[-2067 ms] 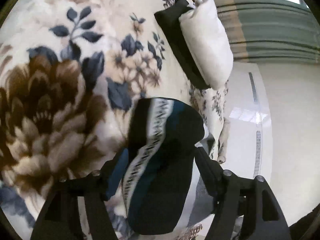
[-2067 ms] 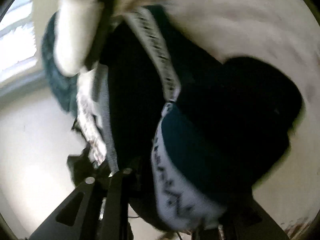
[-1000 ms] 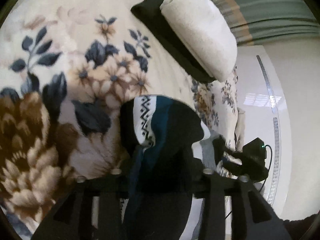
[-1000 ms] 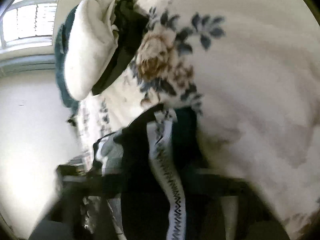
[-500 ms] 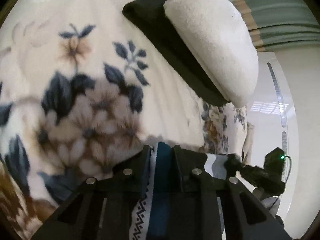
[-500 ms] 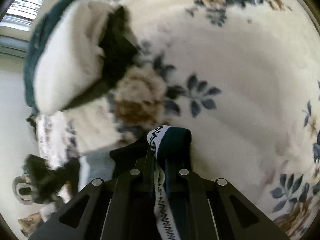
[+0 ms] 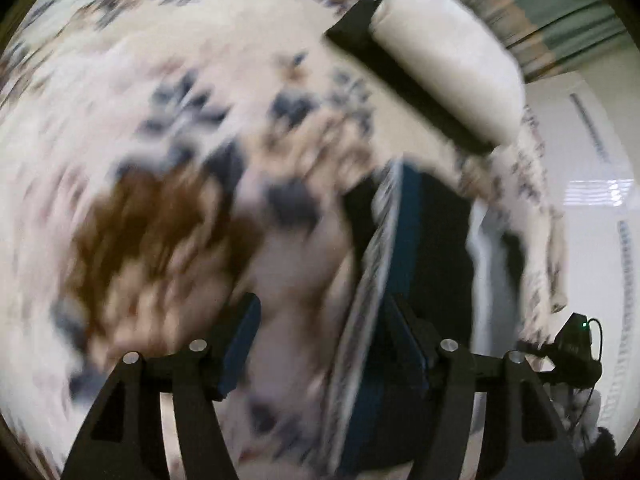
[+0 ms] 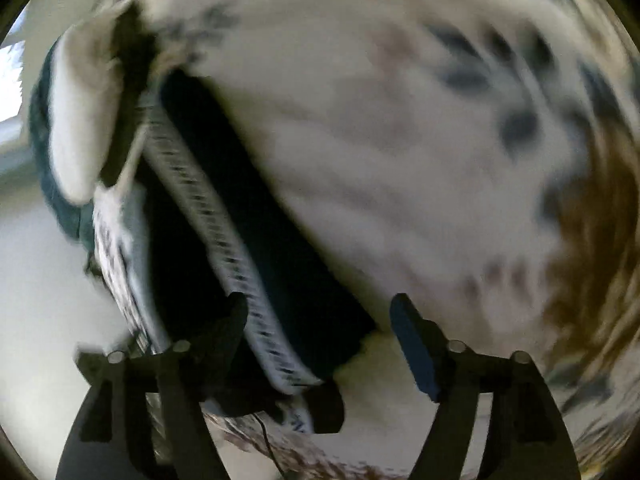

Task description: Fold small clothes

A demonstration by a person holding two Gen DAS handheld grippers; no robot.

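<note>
A small dark garment (image 7: 416, 280) in black and teal with a white zigzag band lies folded on the floral blanket (image 7: 160, 160). My left gripper (image 7: 324, 332) is open, its fingers spread, the garment lying against its right finger. In the right wrist view the same garment (image 8: 256, 240) runs from upper left down between the fingers. My right gripper (image 8: 320, 332) is open and holds nothing. Both views are blurred by motion.
A white rolled pillow (image 7: 448, 60) on a black cloth lies at the blanket's far edge, also in the right wrist view (image 8: 80, 120). The bed edge and white floor (image 7: 592, 200) are to the right. A small black device with a green light (image 7: 576, 344) sits near there.
Both grippers were shut on the garment half a second ago; now both have opened and drawn back, leaving the garment lying on the blanket.
</note>
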